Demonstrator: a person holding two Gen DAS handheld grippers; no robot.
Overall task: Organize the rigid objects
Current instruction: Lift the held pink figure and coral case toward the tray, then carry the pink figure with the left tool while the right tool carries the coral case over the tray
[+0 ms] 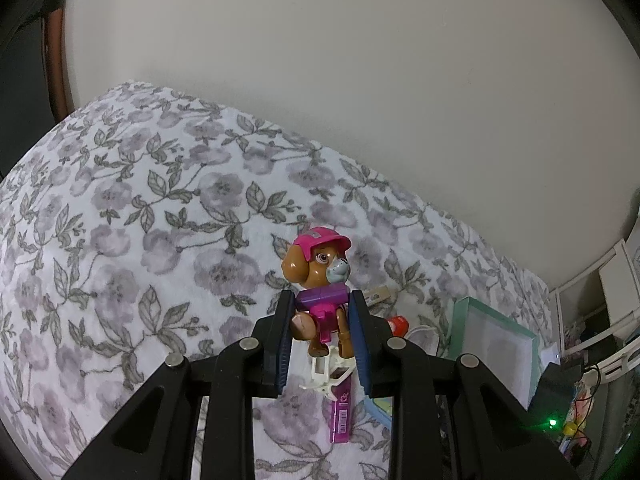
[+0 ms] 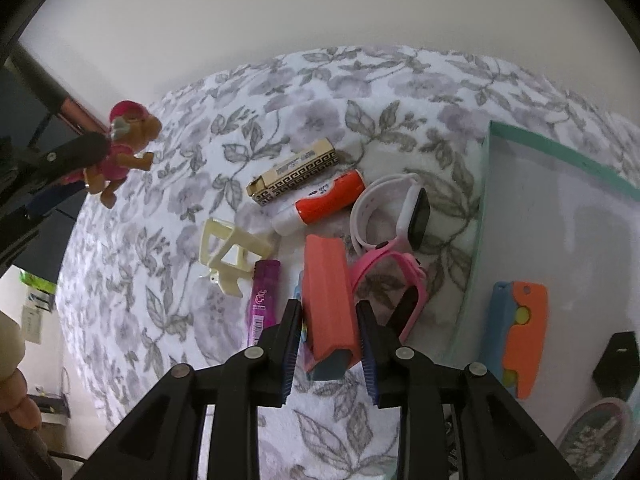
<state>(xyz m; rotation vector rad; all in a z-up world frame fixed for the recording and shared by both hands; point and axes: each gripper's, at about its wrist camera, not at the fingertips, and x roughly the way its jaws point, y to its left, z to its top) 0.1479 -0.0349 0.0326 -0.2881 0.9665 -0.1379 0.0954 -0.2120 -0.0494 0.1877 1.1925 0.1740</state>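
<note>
My left gripper [image 1: 320, 300] is shut on a brown toy dog with a pink cap [image 1: 320, 276] and holds it above the flowered blanket; it also shows in the right wrist view [image 2: 124, 152], at the far left. My right gripper [image 2: 328, 308] is shut on a salmon-red block [image 2: 328, 300] low over the blanket. Around it lie a purple lighter [image 2: 262, 296], a cream hair clip [image 2: 228, 252], a patterned box [image 2: 296, 172], an orange glue stick [image 2: 328, 198], a white watch [image 2: 400, 208] and a pink watch [image 2: 400, 280].
A teal-rimmed tray [image 2: 556, 148] at the right holds an orange-and-blue toy [image 2: 516, 332], a black piece [image 2: 616, 364] and a round tin [image 2: 596, 436]. The tray also shows in the left wrist view [image 1: 496, 316]. A pale wall rises behind the bed.
</note>
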